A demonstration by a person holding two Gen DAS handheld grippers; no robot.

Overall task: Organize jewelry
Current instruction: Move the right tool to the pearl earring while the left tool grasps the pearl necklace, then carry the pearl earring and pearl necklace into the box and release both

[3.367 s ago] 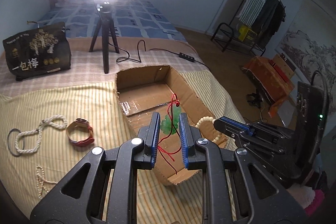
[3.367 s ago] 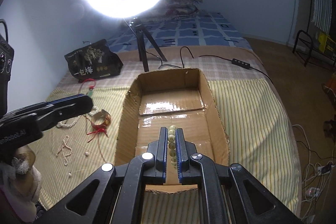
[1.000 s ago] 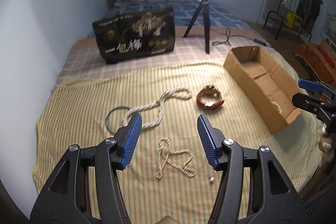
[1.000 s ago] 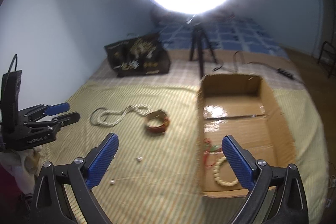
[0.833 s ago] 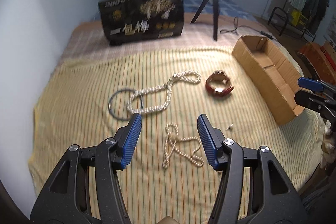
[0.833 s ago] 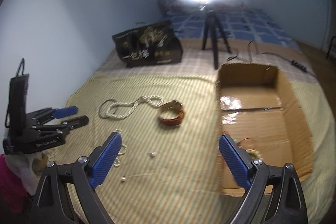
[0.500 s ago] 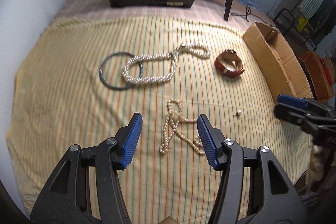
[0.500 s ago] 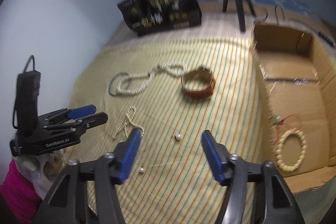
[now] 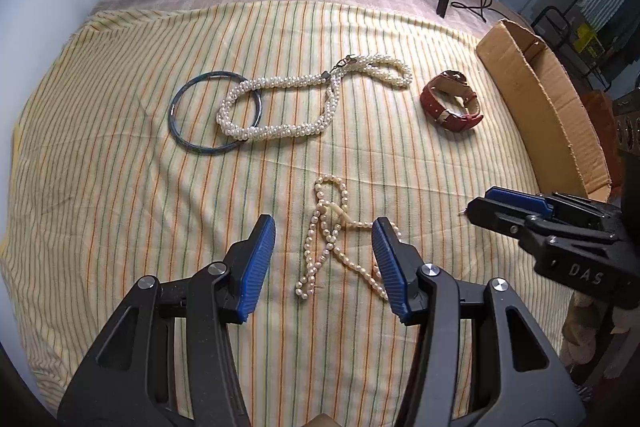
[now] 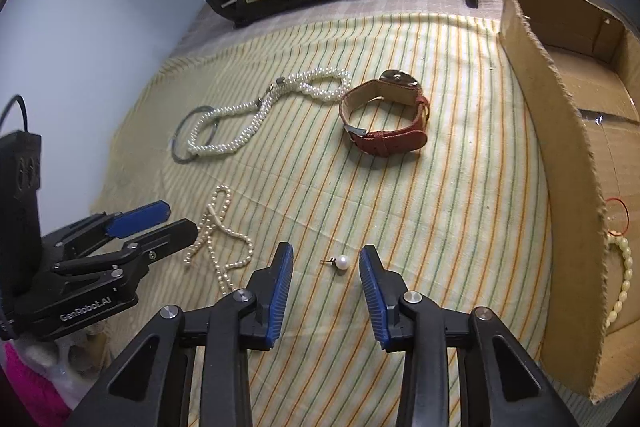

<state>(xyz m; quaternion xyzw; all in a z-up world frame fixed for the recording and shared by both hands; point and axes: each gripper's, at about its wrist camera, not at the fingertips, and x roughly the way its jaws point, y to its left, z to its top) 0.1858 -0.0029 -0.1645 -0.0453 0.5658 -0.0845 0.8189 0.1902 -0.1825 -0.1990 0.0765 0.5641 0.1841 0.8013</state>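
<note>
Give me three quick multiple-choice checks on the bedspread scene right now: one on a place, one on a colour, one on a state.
1. What lies between the right gripper's fingers?
A. the watch
B. a pearl earring
C. the bangle

2. What colour is the watch strap?
A. red
B. green
C. white

3. The thick pearl necklace and the blue bangle are:
A. far apart
B. both in the box
C. overlapping

Answers:
1 B: the pearl earring sits on the cloth between the closing jaws, untouched.
2 A: the leather is red.
3 C: the necklace's loop crosses the bangle's ring.
</note>
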